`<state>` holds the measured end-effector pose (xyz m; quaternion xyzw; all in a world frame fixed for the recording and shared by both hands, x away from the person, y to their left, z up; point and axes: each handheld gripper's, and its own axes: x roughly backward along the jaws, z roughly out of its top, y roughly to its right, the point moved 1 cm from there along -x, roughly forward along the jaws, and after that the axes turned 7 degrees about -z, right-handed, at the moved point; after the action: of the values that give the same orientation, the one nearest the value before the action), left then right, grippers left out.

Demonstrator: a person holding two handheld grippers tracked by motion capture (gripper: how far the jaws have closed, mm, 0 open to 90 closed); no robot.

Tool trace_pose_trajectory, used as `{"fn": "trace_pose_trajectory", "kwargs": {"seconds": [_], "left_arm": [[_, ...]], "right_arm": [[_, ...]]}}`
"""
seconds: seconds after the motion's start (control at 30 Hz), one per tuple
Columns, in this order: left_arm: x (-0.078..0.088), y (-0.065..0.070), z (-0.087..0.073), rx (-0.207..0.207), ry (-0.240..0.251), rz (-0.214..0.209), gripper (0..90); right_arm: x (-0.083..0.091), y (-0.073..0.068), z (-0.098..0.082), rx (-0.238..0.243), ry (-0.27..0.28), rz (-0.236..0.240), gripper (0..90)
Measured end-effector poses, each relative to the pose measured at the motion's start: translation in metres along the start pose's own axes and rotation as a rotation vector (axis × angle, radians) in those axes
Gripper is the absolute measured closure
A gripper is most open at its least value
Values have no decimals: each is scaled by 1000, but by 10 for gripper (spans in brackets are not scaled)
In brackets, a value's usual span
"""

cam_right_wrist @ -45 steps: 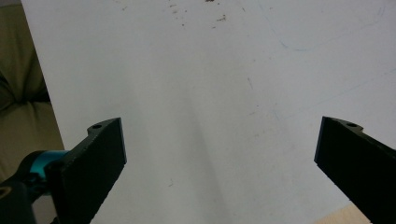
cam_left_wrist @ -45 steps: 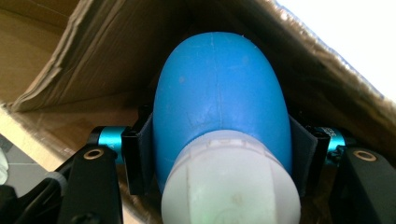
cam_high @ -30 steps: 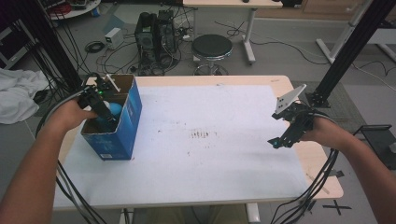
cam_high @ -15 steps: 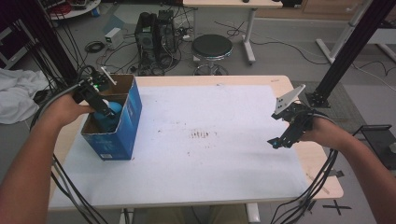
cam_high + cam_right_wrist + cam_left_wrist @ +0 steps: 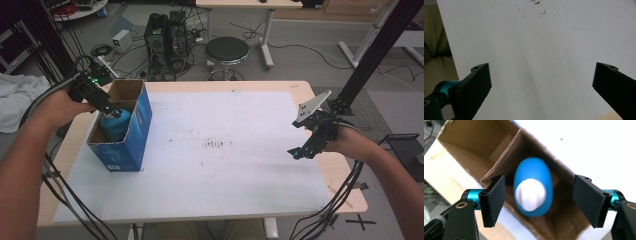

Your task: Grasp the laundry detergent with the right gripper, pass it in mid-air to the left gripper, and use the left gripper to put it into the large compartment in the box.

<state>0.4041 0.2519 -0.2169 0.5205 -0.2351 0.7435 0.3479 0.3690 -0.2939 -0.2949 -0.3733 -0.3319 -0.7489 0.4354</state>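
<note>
A blue cardboard box stands open-topped at the left of the white sheet. Inside it a blue bottle with a white cap stands upright. My left gripper hangs just above the box mouth, pointing down. In the left gripper view its jaws have just been opening: the blue bottle lies below and between the pads, which are apart from it, with the brown inside of the box around it. My right gripper hovers open over the sheet's right edge; the right gripper has bare sheet between its jaws.
Faint brown specks mark the sheet's middle. The wooden table edge shows at the right. Beyond the table stand a black stool, a computer tower and floor cables. A black frame post rises at the right.
My left gripper has let go of the blue bottle, opened and risen out of the box, leaving the bottle standing inside. The right gripper has stayed put.
</note>
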Motion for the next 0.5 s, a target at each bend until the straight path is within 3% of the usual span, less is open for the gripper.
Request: {"fn": "trace_pose_trajectory", "kwargs": {"seconds": [0.2, 0.27, 0.5], "left_arm": [[9, 14, 7, -19, 54, -25, 274], [12, 25, 15, -39, 80, -29, 274], [14, 51, 41, -144, 91, -54, 274]], "right_arm": [[1, -1, 0, -5, -4, -4, 11], [1, -1, 1, -3, -4, -8, 11], [2, -2, 4, -1, 1, -11, 11]]}}
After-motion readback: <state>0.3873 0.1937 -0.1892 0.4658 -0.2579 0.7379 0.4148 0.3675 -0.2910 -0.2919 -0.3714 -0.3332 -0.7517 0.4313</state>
